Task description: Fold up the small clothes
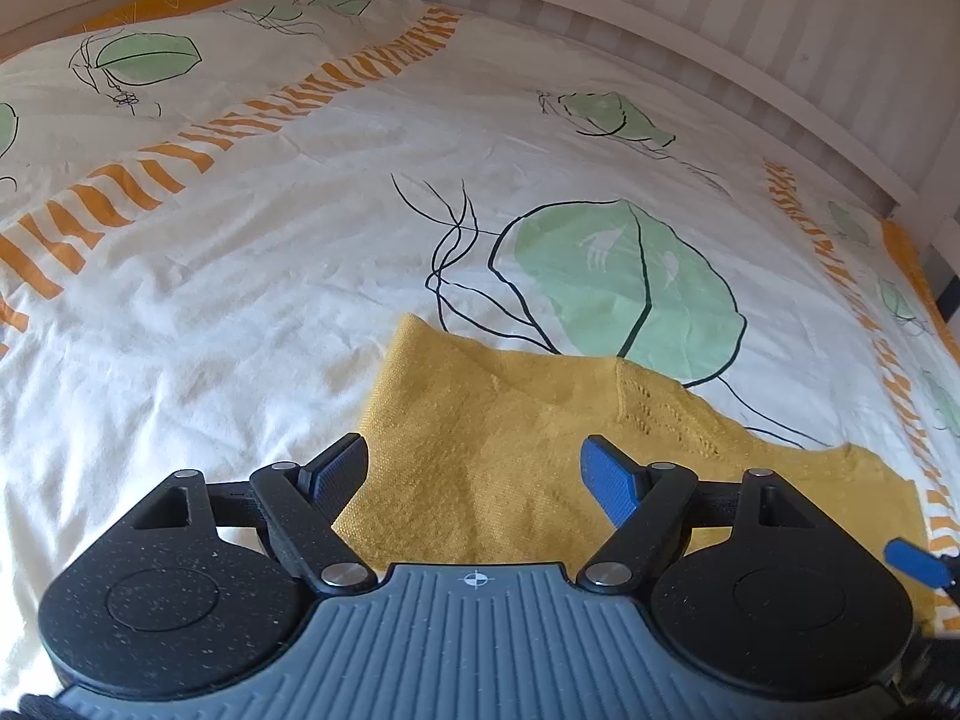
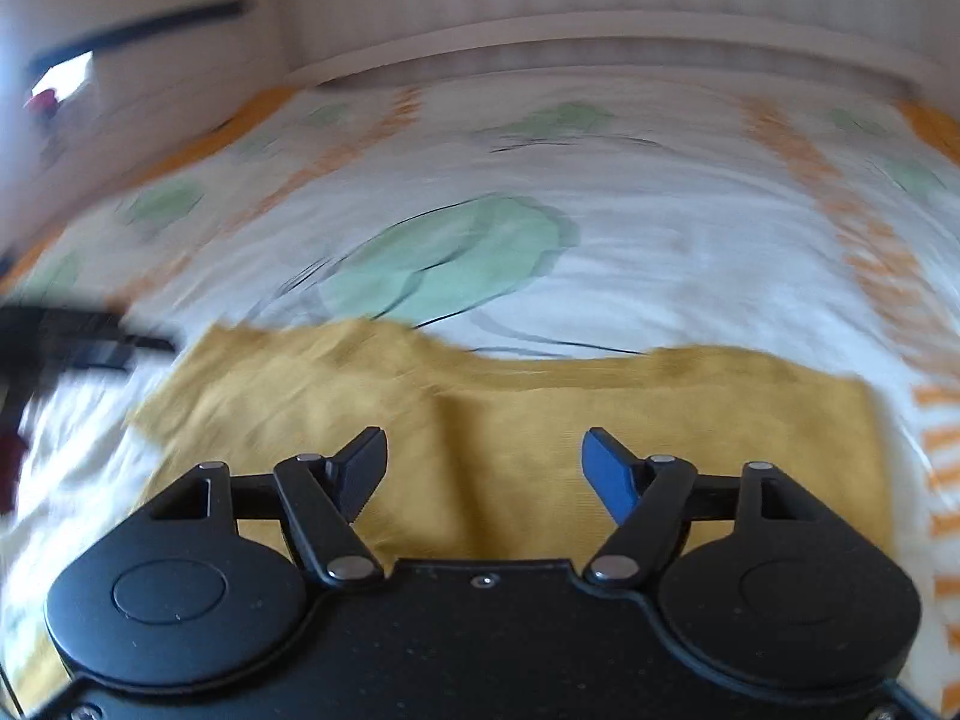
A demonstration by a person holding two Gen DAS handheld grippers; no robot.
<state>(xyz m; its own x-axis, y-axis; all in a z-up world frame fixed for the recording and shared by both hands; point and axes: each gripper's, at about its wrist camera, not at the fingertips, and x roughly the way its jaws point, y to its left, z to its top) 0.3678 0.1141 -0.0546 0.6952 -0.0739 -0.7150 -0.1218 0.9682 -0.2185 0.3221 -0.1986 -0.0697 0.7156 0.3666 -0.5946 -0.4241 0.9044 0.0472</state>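
Observation:
A mustard-yellow knitted garment (image 1: 492, 384) lies spread on the bed, with a fold running down its middle and a patterned row of holes toward its right. My left gripper (image 1: 475, 444) hovers over its near left part, open, nothing between the pads. My right gripper (image 2: 485, 438) is open too, above the garment (image 2: 600, 408) near its middle, and its view is blurred. One blue fingertip (image 1: 915, 561) of the right gripper shows at the right edge of the left wrist view. The left gripper (image 2: 78, 342) is a dark blur at the left of the right wrist view.
The bed cover (image 1: 270, 252) is white with green leaves and orange striped bands. A pale bed frame (image 1: 690, 66) and a striped wall run along the far side. The bed's right edge (image 1: 918, 276) is close to the garment.

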